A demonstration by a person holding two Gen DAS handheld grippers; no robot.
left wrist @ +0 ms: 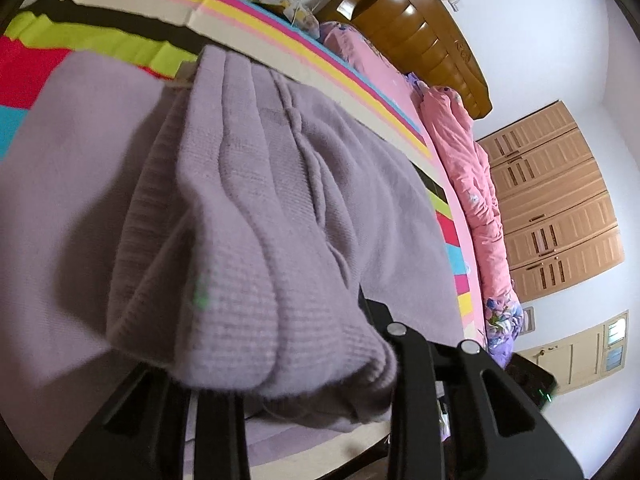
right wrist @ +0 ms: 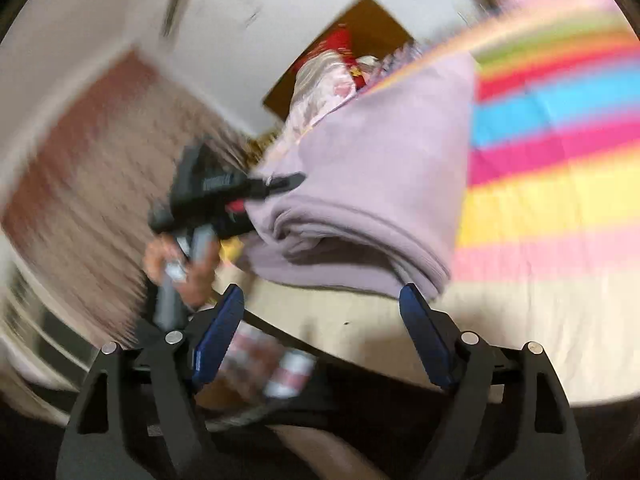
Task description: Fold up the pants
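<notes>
The pants (left wrist: 248,184) are lilac knit, lying folded on a rainbow-striped bedspread (left wrist: 120,40). In the left wrist view a thick fold of them hangs over my left gripper (left wrist: 280,360) and hides its fingertips; the jaws are closed on the fabric. In the blurred right wrist view the pants (right wrist: 372,160) lie in a folded stack, with the left gripper (right wrist: 260,196) clamped on their left edge. My right gripper (right wrist: 320,300) is open and empty, its blue pads (right wrist: 218,332) just short of the stack's near edge.
A pink quilt (left wrist: 468,168) runs along the far side of the bed below a wooden headboard (left wrist: 416,28). A wooden wardrobe (left wrist: 552,200) and a door (left wrist: 580,356) stand beyond. A checked cloth (right wrist: 276,364) lies near the right gripper.
</notes>
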